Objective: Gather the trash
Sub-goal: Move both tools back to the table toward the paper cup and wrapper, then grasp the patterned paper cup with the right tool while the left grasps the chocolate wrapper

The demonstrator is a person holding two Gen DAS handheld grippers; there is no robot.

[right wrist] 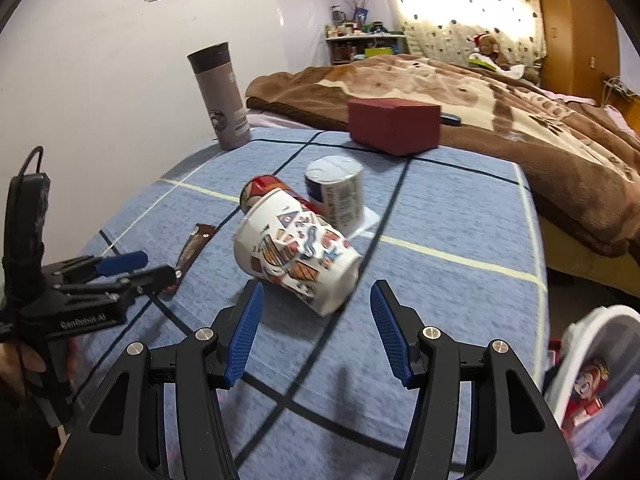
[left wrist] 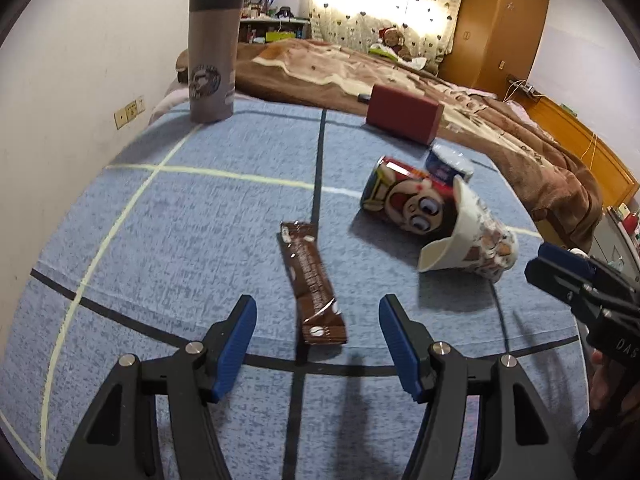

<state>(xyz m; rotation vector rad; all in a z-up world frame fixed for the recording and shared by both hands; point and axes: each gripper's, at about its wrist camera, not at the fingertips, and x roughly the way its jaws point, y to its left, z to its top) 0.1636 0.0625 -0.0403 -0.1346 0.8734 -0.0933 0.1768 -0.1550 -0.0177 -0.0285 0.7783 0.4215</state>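
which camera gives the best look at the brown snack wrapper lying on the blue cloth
The left wrist view. The brown wrapper lies whole and unblocked there, just ahead of the open left gripper. In the right wrist view the wrapper is small, far left, with its near end hidden behind the left gripper.

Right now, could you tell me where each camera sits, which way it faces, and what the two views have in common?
Left wrist: rides the left claw, angled down at the brown snack wrapper on the blue blanket; its own open fingers show, plus the right claw at the right edge.
Right wrist: rides the right claw, angled down at the crumpled paper cup; its open fingers show, and the left claw at left.
Shared: wrapper, paper cup, cartoon can, grey tumbler, red box.
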